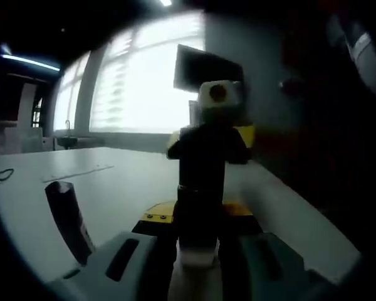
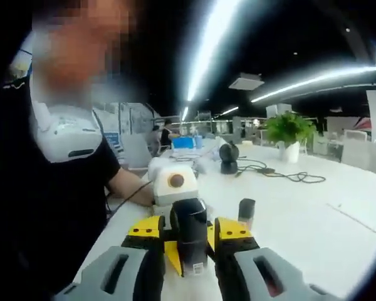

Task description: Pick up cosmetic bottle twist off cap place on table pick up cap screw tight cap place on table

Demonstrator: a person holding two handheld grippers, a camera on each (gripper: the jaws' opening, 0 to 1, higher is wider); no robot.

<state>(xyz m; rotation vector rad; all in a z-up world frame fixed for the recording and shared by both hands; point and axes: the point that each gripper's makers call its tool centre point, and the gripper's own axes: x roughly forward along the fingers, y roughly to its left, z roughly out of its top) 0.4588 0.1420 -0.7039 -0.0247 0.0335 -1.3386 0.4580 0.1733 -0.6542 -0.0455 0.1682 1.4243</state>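
A dark cosmetic bottle [image 1: 200,179] is held between both grippers above the white table [image 1: 113,182]. My left gripper [image 1: 197,216] is shut on its lower body, where a pale end shows. Facing it, my right gripper [image 1: 207,141] closes its yellow fingertips [image 1: 244,135] around the wider upper part, the cap. In the right gripper view the bottle [image 2: 191,241] sits between my right gripper's [image 2: 191,232] yellow tips, with the left gripper [image 2: 178,204] just behind it.
A slim dark bottle-like object [image 1: 66,213] [image 2: 246,213] stands on the table beside the grippers. A person [image 2: 62,188] is close on the left. Farther off are a round black device [image 2: 229,157], cables [image 2: 288,175] and a potted plant [image 2: 288,128].
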